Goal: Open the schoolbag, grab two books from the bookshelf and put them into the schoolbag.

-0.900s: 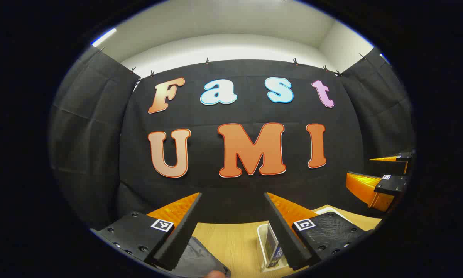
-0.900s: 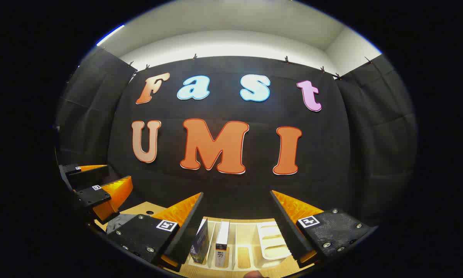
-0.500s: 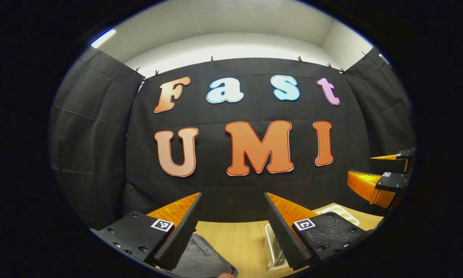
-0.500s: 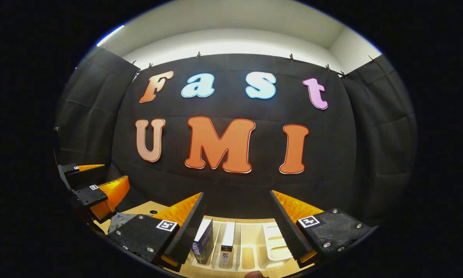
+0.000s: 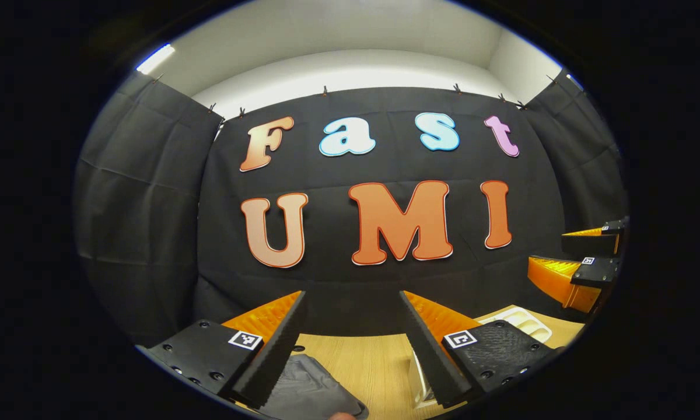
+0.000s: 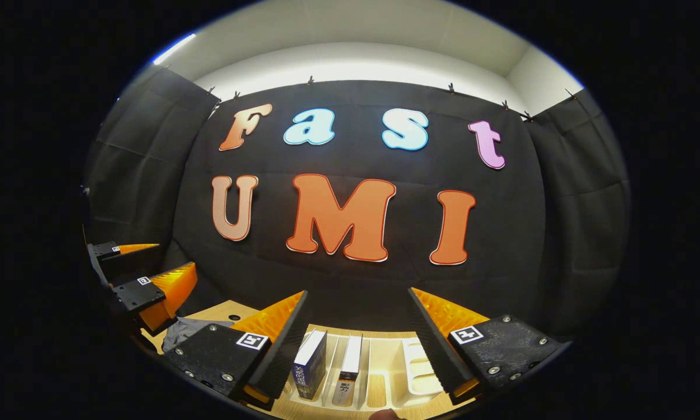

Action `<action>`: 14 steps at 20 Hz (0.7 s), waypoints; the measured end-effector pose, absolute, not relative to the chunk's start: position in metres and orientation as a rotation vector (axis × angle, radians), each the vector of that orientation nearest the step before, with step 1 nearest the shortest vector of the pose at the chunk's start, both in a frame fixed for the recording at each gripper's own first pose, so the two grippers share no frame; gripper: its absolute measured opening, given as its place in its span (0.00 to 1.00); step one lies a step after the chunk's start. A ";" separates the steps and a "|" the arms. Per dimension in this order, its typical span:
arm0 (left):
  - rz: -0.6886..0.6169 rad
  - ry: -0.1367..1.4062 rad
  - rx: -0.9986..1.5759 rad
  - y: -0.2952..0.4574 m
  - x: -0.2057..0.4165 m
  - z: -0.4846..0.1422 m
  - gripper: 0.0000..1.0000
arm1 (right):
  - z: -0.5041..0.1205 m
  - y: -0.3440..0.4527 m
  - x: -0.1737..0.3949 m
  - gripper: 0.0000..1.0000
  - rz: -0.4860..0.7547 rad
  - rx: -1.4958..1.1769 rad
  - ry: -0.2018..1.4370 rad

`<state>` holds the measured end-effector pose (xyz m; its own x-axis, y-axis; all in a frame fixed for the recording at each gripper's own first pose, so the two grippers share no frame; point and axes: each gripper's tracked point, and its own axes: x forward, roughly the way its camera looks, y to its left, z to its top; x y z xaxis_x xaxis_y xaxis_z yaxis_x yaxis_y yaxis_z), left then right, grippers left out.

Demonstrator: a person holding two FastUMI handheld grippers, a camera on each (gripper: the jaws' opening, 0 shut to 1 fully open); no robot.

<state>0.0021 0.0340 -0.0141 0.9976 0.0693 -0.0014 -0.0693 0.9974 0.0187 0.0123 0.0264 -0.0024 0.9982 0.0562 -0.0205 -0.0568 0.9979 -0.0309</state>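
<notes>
In the left gripper view my left gripper is open and empty above a wooden table. A grey schoolbag lies low between its fingers, toward the left one. In the right gripper view my right gripper is open and empty too. Below it stands a white slotted bookshelf holding a blue book and a white book, both upright. The left gripper shows at the left of that view, above a corner of the schoolbag. The right gripper shows at the right of the left gripper view.
The black cloth wall rises behind the table in both views. A part of the white bookshelf shows past the left gripper's right finger. A small round hole sits in the tabletop near the bag.
Both views have swung slightly left and down. More of the schoolbag shows under the left gripper, and the books sit more squarely between the right gripper's fingers. Both grippers stay open.
</notes>
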 end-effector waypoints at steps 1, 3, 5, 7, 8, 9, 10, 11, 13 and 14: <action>0.067 0.004 0.019 0.033 0.003 -0.016 0.97 | -0.002 0.025 0.012 0.97 0.055 -0.033 0.020; 0.060 0.006 0.022 0.033 0.003 -0.017 0.97 | -0.004 0.025 0.013 0.97 0.048 -0.040 0.024; 0.058 -0.006 0.045 0.033 0.003 -0.015 0.97 | -0.002 0.026 0.013 0.97 0.046 -0.041 0.018; 0.047 -0.013 0.084 0.031 0.002 -0.015 0.97 | -0.002 0.025 0.012 0.97 0.043 -0.041 0.015; 0.043 -0.011 0.103 0.031 0.001 -0.016 0.97 | -0.001 0.024 0.012 0.97 0.038 -0.042 0.013; 0.036 -0.004 0.126 0.031 0.002 -0.021 0.97 | -0.004 0.023 0.013 0.97 0.035 -0.041 0.016; 0.032 0.007 0.156 0.032 0.002 -0.026 0.97 | -0.005 0.023 0.013 0.97 0.033 -0.038 0.021; 0.029 0.023 0.191 0.035 0.005 -0.036 0.97 | -0.007 0.022 0.014 0.97 0.032 -0.038 0.025; 0.016 0.055 0.274 0.039 0.008 -0.056 0.97 | -0.010 0.018 0.016 0.97 0.021 -0.046 0.030; 0.007 0.075 0.319 0.035 0.008 -0.073 0.97 | -0.014 0.014 0.017 0.97 0.015 -0.050 0.033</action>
